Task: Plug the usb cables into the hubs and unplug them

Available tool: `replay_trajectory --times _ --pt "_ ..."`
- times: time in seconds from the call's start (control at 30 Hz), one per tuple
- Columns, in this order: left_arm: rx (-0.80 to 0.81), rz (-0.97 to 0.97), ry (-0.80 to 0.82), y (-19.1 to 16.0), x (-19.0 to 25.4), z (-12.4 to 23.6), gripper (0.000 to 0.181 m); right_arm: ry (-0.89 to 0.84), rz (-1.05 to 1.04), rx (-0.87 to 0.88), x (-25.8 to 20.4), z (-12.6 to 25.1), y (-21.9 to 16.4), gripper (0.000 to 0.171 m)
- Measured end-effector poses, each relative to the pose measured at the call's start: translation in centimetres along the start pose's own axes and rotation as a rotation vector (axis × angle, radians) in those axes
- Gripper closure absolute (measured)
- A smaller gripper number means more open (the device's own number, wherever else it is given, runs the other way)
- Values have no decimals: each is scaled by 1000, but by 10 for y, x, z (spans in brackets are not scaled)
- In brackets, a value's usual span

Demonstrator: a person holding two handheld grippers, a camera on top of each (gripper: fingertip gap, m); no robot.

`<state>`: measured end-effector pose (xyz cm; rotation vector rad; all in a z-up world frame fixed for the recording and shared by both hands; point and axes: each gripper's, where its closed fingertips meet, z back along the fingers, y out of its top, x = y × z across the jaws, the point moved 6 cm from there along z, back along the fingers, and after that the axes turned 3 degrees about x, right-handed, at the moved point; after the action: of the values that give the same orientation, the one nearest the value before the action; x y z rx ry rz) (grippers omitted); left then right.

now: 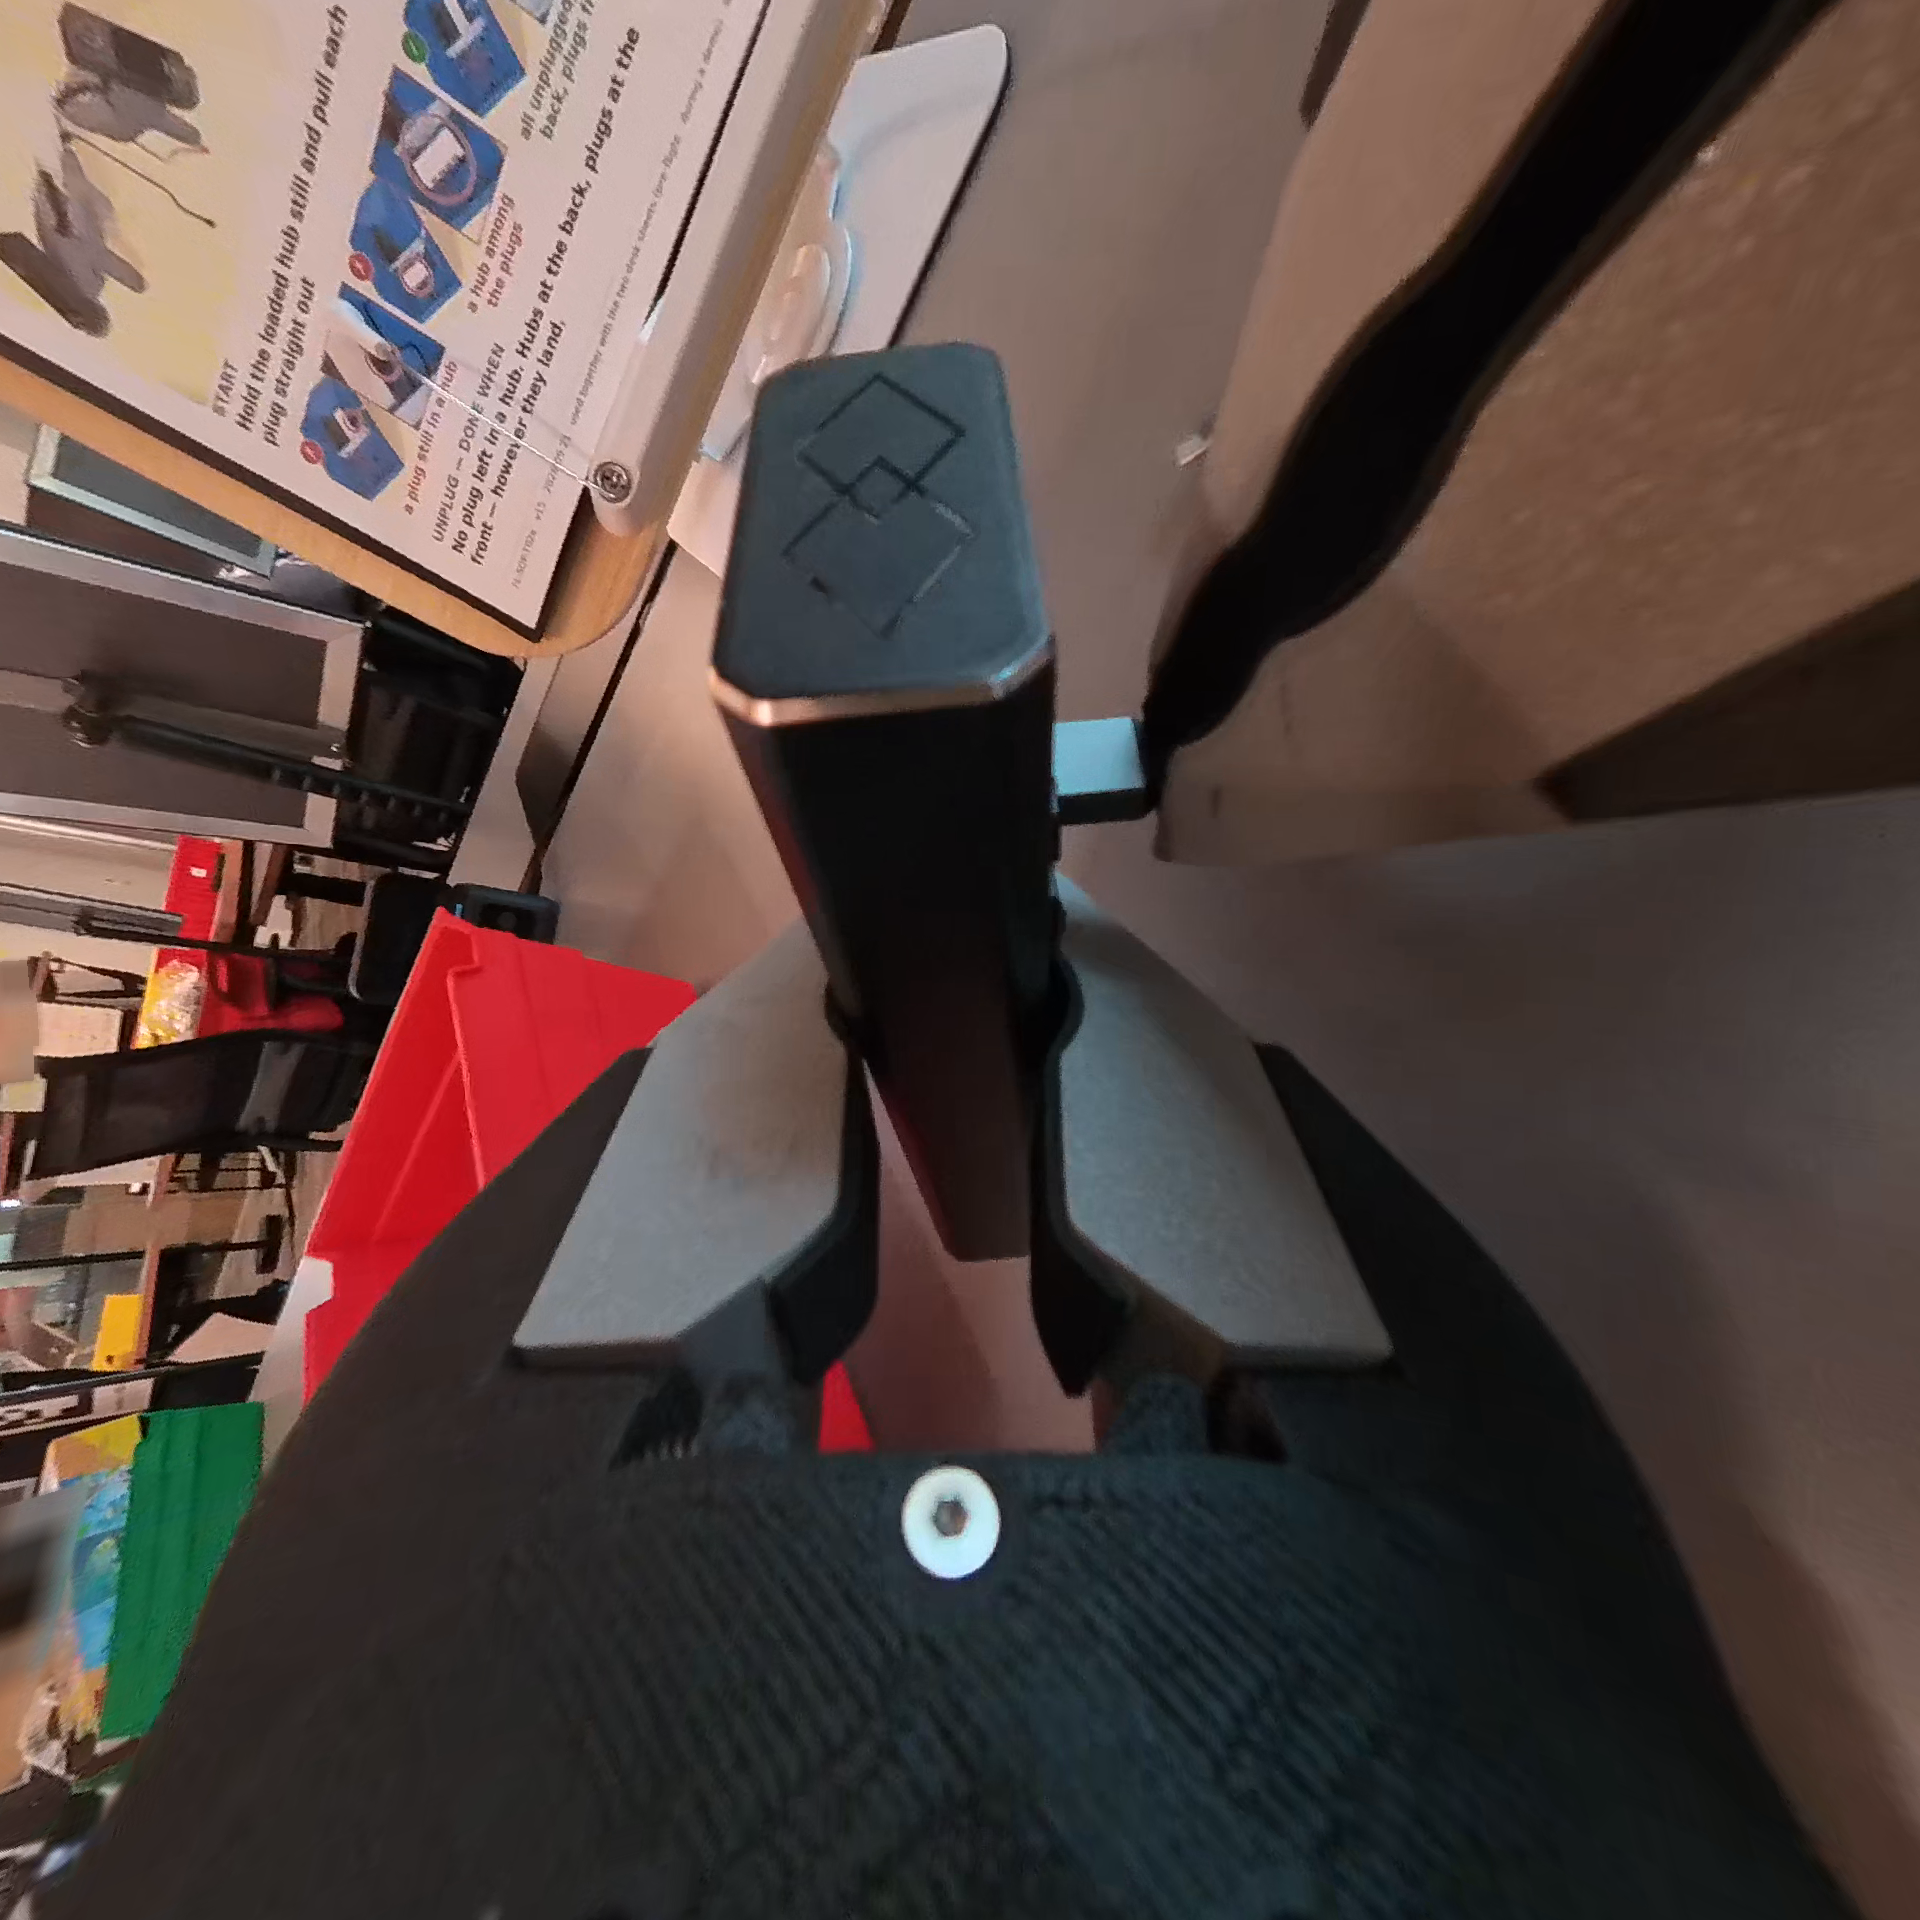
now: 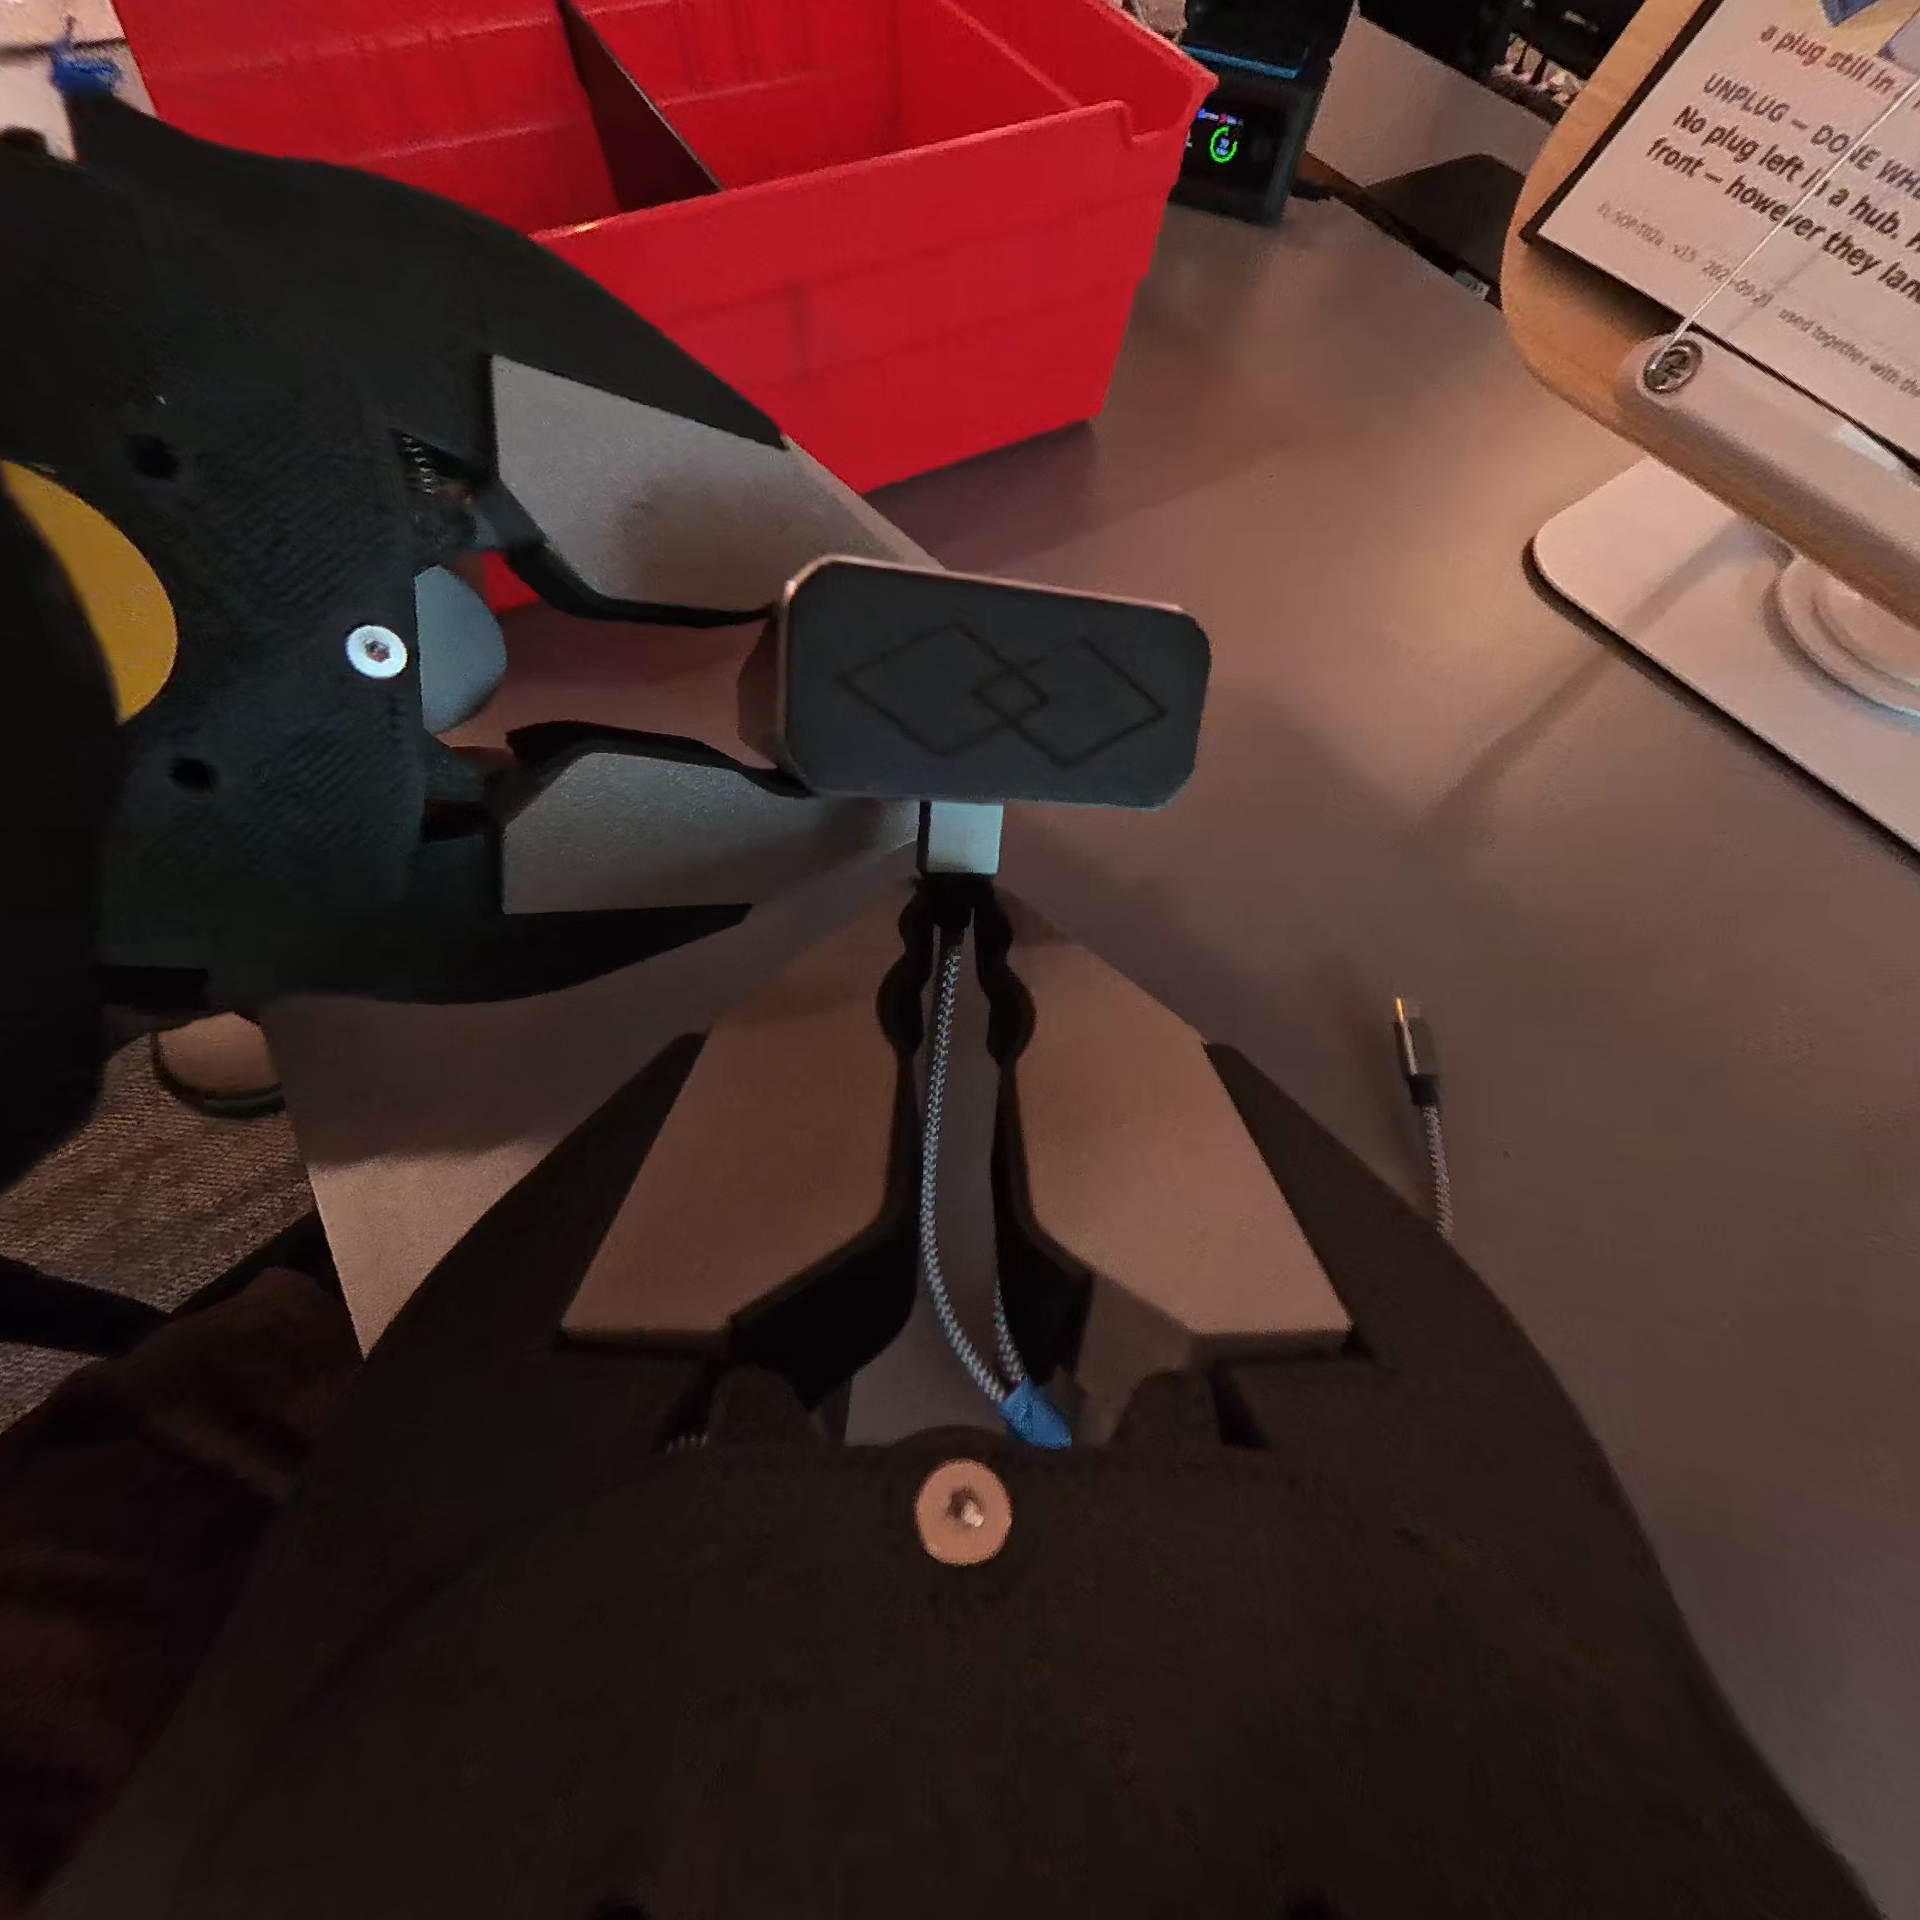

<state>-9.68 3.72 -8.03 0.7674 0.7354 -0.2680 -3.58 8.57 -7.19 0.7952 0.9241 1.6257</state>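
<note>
Between the left gripper point(image 1: 951, 1023) fingers, the dark hub point(image 1: 883, 644) is clamped by its sides and held clear of the table point(image 1: 1558, 1039). A silver plug point(image 1: 1101, 764) meets the hub's right edge; insertion depth is unclear. Off-axis force could bind the plug or twist the hub.

Below the hub point(image 2: 992, 686), the right gripper point(image 2: 956, 920) is closed on the plug point(image 2: 966, 836), the braided cable point(image 2: 940, 1143) trailing between its fingers. A loose cable end point(image 2: 1418, 1081) lies right of the hub.

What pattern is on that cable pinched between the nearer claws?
The cable has a black-and-white braided weave, clearest in the right wrist view, running back from the silver plug.
</note>
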Motion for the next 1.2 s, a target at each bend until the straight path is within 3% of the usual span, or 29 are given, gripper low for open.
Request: replay_trajectory --times 0.17,0.3,0.43,0.63,0.87,0.9,0.93,0.97,1.0,1.2 --pt "88 107 -21 3 -12 6 154 -11 44 68 -3 5 12 167" --pt "203 264 -142 9 -16 14 155 -13 82 114 -4 19 24 164" --pt "303 415 -273 13 -18 21 155 -4 103 122 -3 37 31 142" --pt "520 693 -603 20 -22 35 154 188 153 16 -9 56 23 105" --pt "660 777 -865 37 -10 47 154 518 73 -54 -16 35 -7 76" --pt "663 782 -878 38 -8 46 154 538 71 -62 -15 29 -12 79" --pt "659 780 -876 39 -5 43 154 543 78 -69 -13 24 -17 95" --pt "646 770 -863 40 -2 39 154 531 80 -77 -9 20 -21 122" --pt "624 768 -845 39 1 34 154 523 67 -96 -5 17 -25 130" --pt "551 893 -929 30 -1 20 137 620 -68 -198 7 30 -33 135"
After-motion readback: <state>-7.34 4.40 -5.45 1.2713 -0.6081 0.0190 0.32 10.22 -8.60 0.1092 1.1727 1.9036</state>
